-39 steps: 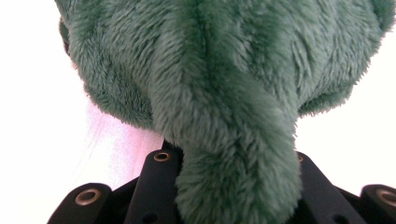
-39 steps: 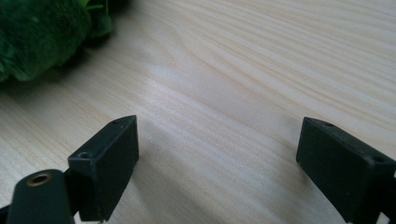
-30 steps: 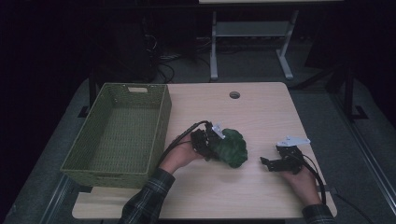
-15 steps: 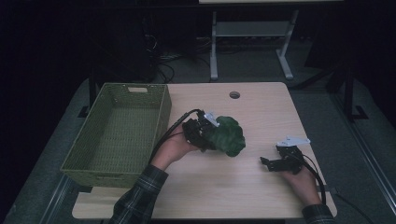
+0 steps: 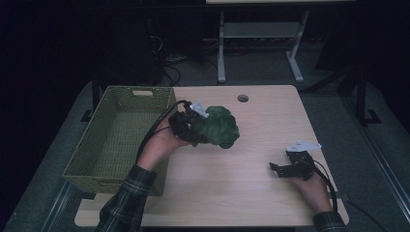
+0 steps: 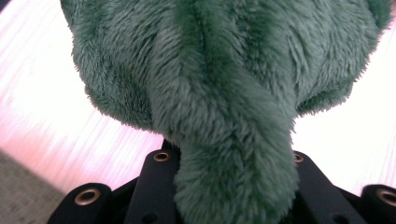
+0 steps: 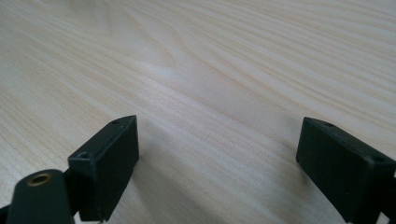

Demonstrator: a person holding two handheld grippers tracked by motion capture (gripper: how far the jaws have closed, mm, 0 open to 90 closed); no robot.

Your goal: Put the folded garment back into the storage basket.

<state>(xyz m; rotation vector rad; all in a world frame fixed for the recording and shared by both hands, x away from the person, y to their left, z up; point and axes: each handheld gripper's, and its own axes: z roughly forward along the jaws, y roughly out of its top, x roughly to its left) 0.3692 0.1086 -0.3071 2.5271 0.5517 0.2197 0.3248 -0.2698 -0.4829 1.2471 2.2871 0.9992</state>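
Green plush, shaggy and soft: a rounded, lumpy plush toy (image 5: 220, 126) with one thick furry limb that runs back between the jaws of the left gripper (image 5: 192, 126). The left gripper view has the toy (image 6: 219, 79) close up, the limb clamped between the two black jaws, fur bulging past them. So the left gripper is closed on the toy, holding it clear above the light wood-grain table (image 5: 251, 193), just right of the woven green basket (image 5: 116, 140). The basket is rectangular, with open-weave walls and a handle slot at its far end. The toy's long axis runs roughly level, the bulky end pointing right and away from the basket, the limb end toward the hand.

The right gripper (image 5: 285, 168) sits low near the table's right front, jaws spread wide with nothing between them; bare wood shows in the gap in the right gripper view (image 7: 215, 140).

Versus a second ago: the toy lay on the table by the left gripper, now it is lifted and shifted up toward the far side. The right gripper has stayed put, same wide gap.
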